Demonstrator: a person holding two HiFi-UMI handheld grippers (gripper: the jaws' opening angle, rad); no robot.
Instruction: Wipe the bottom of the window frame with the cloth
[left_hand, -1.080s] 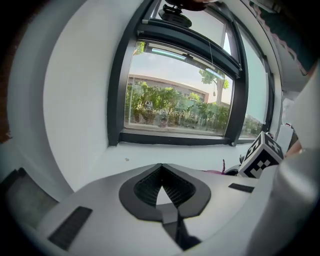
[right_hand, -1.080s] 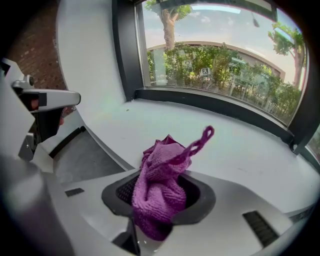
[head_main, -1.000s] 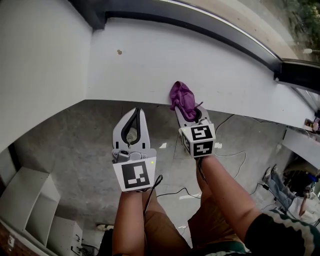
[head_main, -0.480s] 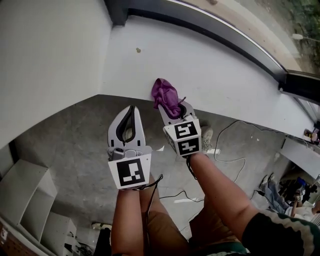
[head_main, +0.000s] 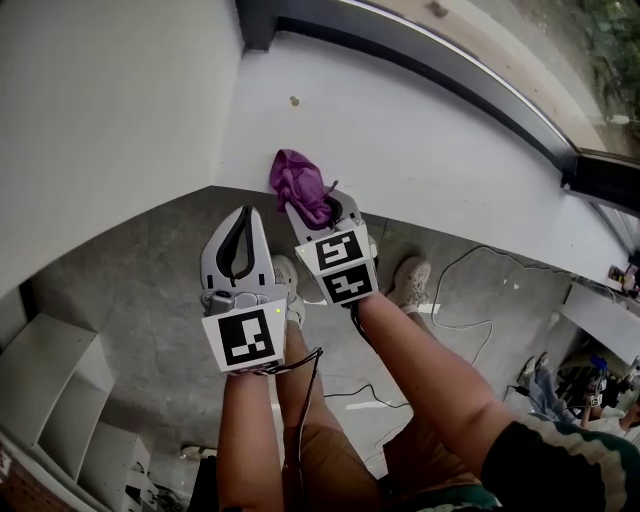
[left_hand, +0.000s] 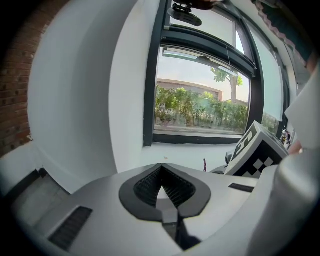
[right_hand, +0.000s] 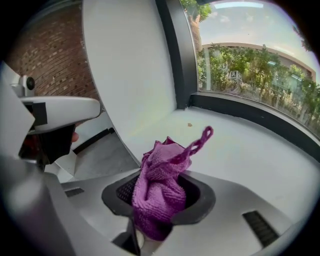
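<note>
Right gripper (right_hand: 159, 202) was clamped on the bunched purple microfibre cloth (right_hand: 161, 186), with the wad sticking out past the jaw tips, likely so fabric, not plastic, met the surface. Cloth sat at the near edge of the white window sill (head_main: 430, 150). The dark bottom frame rail (head_main: 455, 72) was well ahead of it, not yet reached. Left gripper (left_hand: 162, 189), just beside the right, had its jaws together on nothing — idle, clear of the wipe path.

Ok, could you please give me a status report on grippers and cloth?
Left gripper shut, empty. Right gripper shut on cloth, bunched, at near edge of sill. Small speck on sill ahead.
</note>
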